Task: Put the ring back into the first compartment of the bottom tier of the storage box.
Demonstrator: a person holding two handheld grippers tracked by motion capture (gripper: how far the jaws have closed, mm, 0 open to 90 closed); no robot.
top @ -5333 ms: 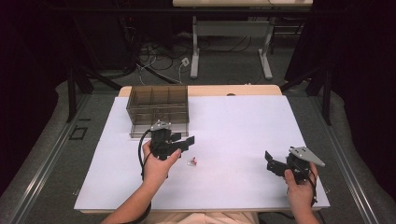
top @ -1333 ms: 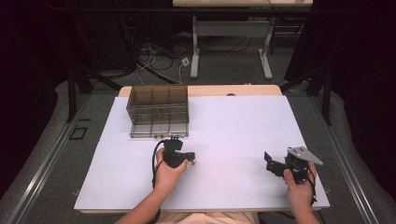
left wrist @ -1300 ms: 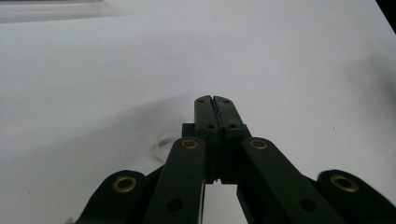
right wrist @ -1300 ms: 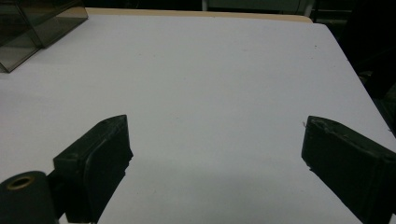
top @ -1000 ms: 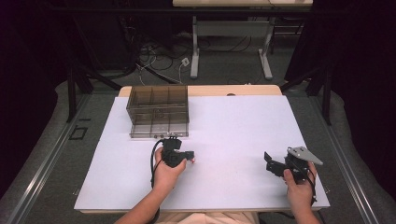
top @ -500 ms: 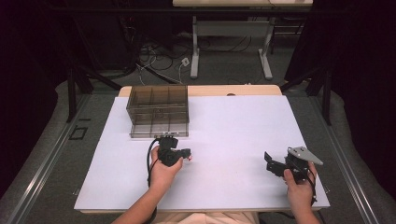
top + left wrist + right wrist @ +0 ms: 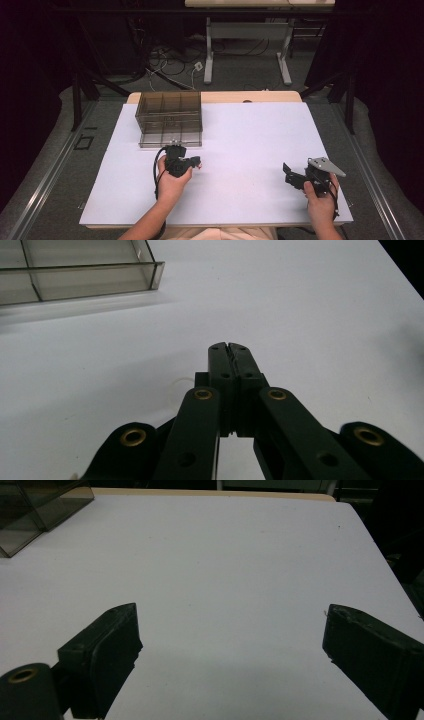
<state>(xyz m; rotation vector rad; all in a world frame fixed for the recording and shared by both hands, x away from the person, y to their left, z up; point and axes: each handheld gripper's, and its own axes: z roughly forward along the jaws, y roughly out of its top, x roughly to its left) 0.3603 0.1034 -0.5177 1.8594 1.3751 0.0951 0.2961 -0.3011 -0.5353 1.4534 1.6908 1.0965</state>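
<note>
Dark room, grey floor (image 7: 60,165), cables (image 7: 165,60), white desk frame (image 7: 247,45)

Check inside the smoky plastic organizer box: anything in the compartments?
The organizer box shows dividers and bare-looking compartments from above. Its tinted walls hide the front row's floor, so small parts there can't be ruled out. The left gripper sits shut just in front of it.

Lower left of centre in the high view, the left gripper (image 7: 194,162) has its jaws pressed together. At lower right, the right gripper (image 7: 289,172) holds its jaws wide apart, hand upright.
</note>
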